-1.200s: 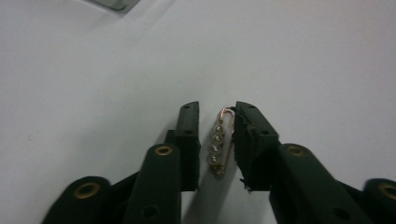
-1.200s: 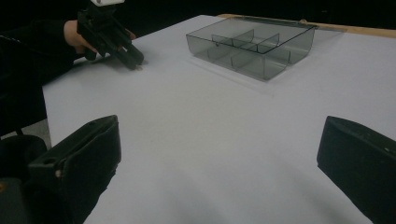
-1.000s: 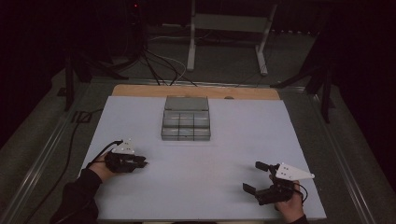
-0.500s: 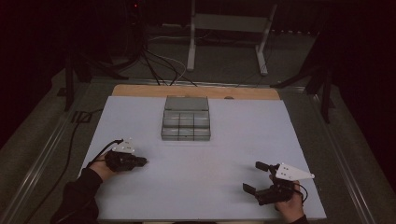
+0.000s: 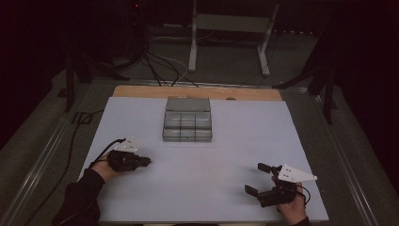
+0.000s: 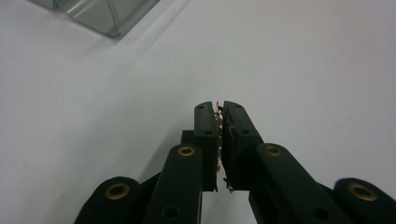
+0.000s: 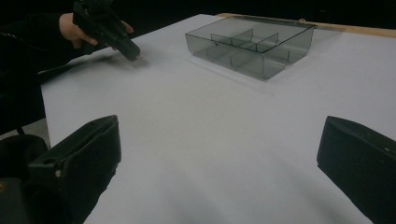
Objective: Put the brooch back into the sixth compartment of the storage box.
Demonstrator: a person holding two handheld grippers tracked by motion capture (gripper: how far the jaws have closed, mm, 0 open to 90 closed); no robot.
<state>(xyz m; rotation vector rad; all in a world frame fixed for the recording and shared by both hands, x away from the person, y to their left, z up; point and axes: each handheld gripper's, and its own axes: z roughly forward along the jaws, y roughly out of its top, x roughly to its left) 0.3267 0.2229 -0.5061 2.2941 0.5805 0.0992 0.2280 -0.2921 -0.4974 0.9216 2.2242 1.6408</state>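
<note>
A clear grey plastic organizer box (image 5: 187, 120) with several empty compartments stands at the back middle of the white table; it also shows in the right gripper view (image 7: 252, 44) and as a corner in the left gripper view (image 6: 93, 14). My left gripper (image 5: 147, 161) rests at the front left, pointing right, its jaws shut (image 6: 217, 106) over bare table. A thin coppery sliver sits in the slit between the pads; I cannot tell what it is. My right gripper (image 5: 254, 178) lies at the front right, open wide (image 7: 220, 126) with nothing between its fingers. It faces the left gripper (image 7: 133, 55).
The white sheet (image 5: 211, 160) covers the table, with a wooden strip (image 5: 197, 92) along its far edge. Behind the table, on the dark floor, are a metal stand (image 5: 228, 28) and cables (image 5: 160, 66). A cable (image 5: 75, 141) runs off the table's left side.
The left gripper's jaws look slightly narrower than a second ago. Both hands sit where they were.
</note>
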